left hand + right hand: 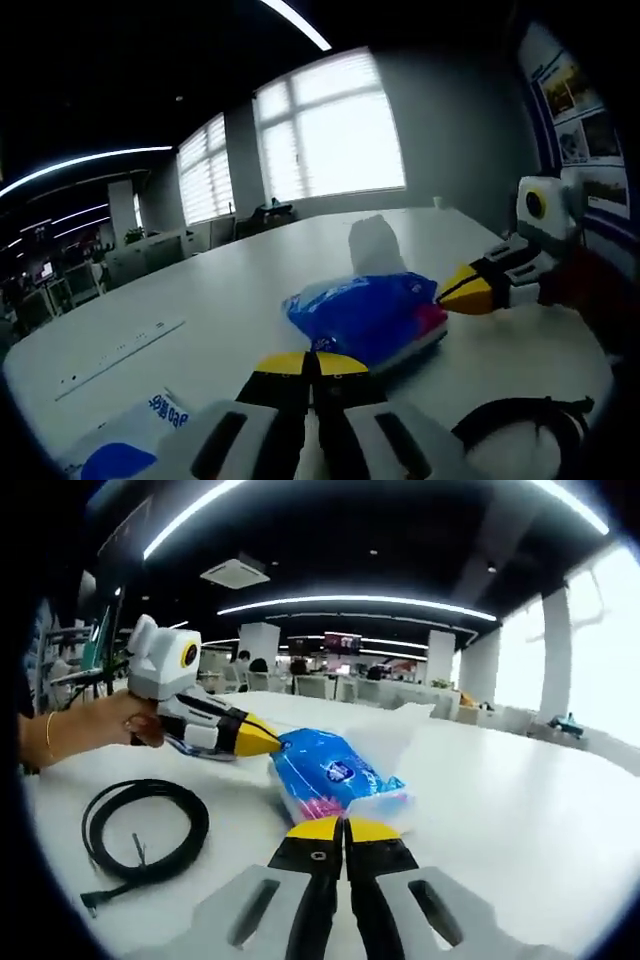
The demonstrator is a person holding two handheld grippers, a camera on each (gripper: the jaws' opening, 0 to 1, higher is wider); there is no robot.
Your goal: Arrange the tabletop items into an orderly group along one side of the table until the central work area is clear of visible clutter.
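Observation:
A blue plastic tissue pack (365,312) lies on the white table (230,290), with a white tissue sticking up from its top. My left gripper (313,362) is shut and empty, its yellow tips just short of the pack's near edge. My right gripper (462,291) comes in from the right, its yellow tips pressed together at the pack's right end. In the right gripper view, the right gripper (345,829) is shut with nothing in it, just before the tissue pack (335,775). There the left gripper (265,740), held by a hand (110,725), points at the pack's far left corner.
A coiled black cable (145,830) lies on the table left of my right gripper; the cable (520,425) also lies beside my left gripper. A white and blue packet (130,445) sits at the near left. A clear ruler (120,355) lies further left. Office desks and windows stand beyond.

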